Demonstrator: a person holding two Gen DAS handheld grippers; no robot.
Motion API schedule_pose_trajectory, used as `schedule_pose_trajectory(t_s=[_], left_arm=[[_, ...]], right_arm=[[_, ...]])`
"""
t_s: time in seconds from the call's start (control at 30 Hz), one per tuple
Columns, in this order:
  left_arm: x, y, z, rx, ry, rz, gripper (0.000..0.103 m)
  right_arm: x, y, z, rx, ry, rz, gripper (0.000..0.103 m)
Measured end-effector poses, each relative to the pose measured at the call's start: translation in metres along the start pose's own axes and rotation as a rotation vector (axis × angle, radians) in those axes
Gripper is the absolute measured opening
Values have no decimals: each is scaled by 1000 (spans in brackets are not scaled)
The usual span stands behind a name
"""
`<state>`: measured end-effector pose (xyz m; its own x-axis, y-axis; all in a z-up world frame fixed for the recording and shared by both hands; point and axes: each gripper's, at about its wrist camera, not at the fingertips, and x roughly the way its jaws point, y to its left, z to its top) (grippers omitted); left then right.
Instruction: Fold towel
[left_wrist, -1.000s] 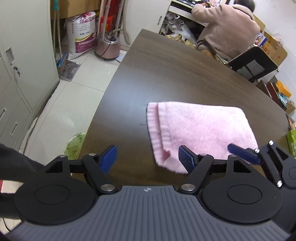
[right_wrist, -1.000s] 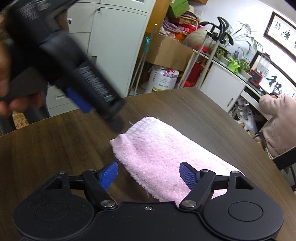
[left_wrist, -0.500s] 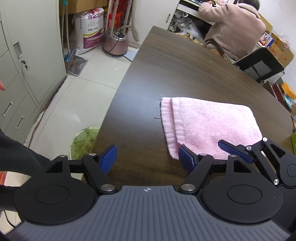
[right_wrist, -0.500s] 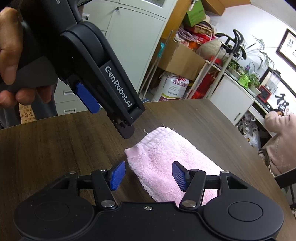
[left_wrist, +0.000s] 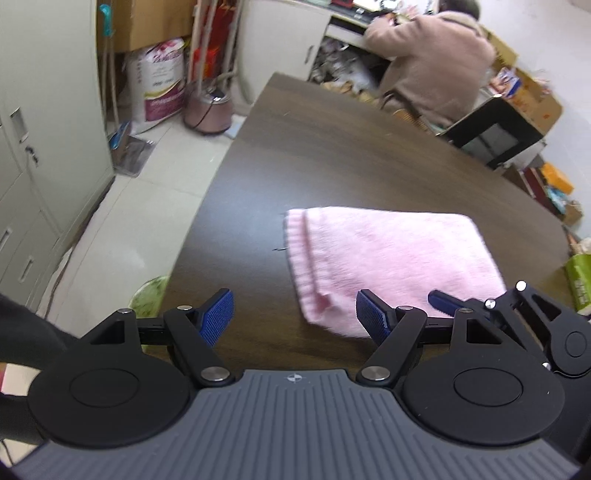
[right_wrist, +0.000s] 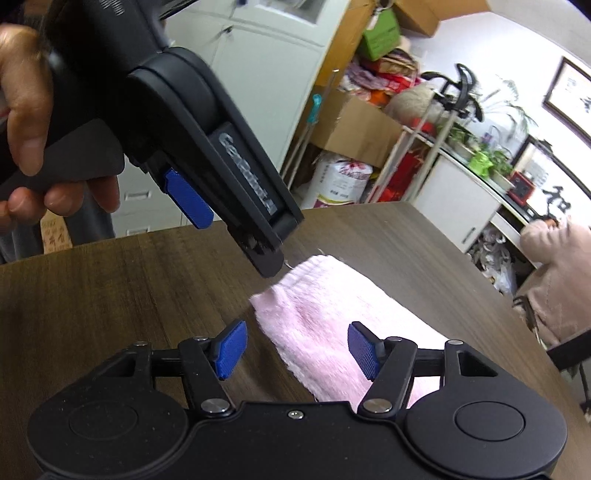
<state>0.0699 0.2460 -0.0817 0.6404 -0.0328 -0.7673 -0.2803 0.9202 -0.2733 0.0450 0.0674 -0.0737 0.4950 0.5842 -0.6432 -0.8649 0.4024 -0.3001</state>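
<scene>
A pink towel (left_wrist: 391, 262) lies folded and flat on the dark wooden table (left_wrist: 332, 155). My left gripper (left_wrist: 295, 317) hovers over its near left corner with its jaws opening. That corner sits beside the right pad, untouched. From the right, my right gripper (right_wrist: 297, 349) hangs over the towel (right_wrist: 332, 306), jaws opening too. The towel's near edge lies below the gap and neither pad presses it. One of its blue fingers (left_wrist: 441, 300) shows over the towel's near right part. A hand (right_wrist: 22, 122) holds the left tool above the towel's far corner.
The table's curved left edge (left_wrist: 192, 236) drops to a tiled floor with a green bin (left_wrist: 147, 299). A person in a pink coat (left_wrist: 432, 62) sits at the far end beside a black chair (left_wrist: 495, 133). A green pack (left_wrist: 580, 280) stands at the right.
The right jaws narrowed, then widened a little. In the right wrist view the left tool has come closer and fills more of the picture. The towel has not moved.
</scene>
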Motion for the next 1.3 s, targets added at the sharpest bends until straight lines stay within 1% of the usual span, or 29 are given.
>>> schedule_pose_trajectory(t_s=[0.03,0.07,0.13,0.17,0.23,0.27,0.3,0.33,0.43,0.53,0.67,0.73,0.87,0.93,1.03,1.1,1.2,1.27,1.3], left_arm=[[-1,-2,0,3,-5,-3,90],[-4,-5,-1,10,-23,-8,93],[-11,-10,-2,25,-55,-34,95],[-15,-13,-1,29,-66,-51,97],[-20,-18,-1,34,-79,-72,97],[-22,-21,0,36,-83,-80,99],[-24,-24,1,37,-83,-83,103],[-25,-26,1,37,-80,-82,103],[-25,-40,6,70,-50,-40,103],[-27,-48,8,98,-55,-18,103],[-32,-57,8,86,-75,-68,103],[-33,-62,8,83,-83,-71,103],[-37,-76,8,97,-102,-52,103],[-45,-79,5,87,-132,-83,103],[-54,-82,1,66,-159,-136,103],[-57,-85,-1,47,-165,-152,103],[-56,-89,-2,29,-145,-127,103],[-56,-95,-4,58,-151,-78,103],[-56,-98,-6,68,-153,-66,103]], right_arm=[[-4,-3,-3,17,0,-7,59],[-8,-6,-6,41,-1,-16,60],[-17,-12,-11,81,-8,-27,63],[-23,-16,-15,108,-16,-36,63],[-31,-21,-19,145,-20,-50,63],[-36,-25,-22,171,-20,-57,63],[-39,-28,-23,190,-21,-60,63],[-42,-30,-25,205,-22,-65,63],[-52,-38,-31,246,-27,-79,64],[-60,-46,-36,275,-33,-96,65],[-71,-57,-40,299,-43,-120,65],[-75,-60,-42,305,-47,-129,65],[-85,-67,-47,316,-55,-148,65],[-89,-69,-50,318,-57,-155,66],[-98,-71,-56,319,-64,-172,77],[-103,-72,-60,323,-70,-180,77],[-108,-73,-65,327,-73,-186,77],[-111,-74,-67,333,-74,-186,77],[-112,-74,-68,334,-76,-187,77]])
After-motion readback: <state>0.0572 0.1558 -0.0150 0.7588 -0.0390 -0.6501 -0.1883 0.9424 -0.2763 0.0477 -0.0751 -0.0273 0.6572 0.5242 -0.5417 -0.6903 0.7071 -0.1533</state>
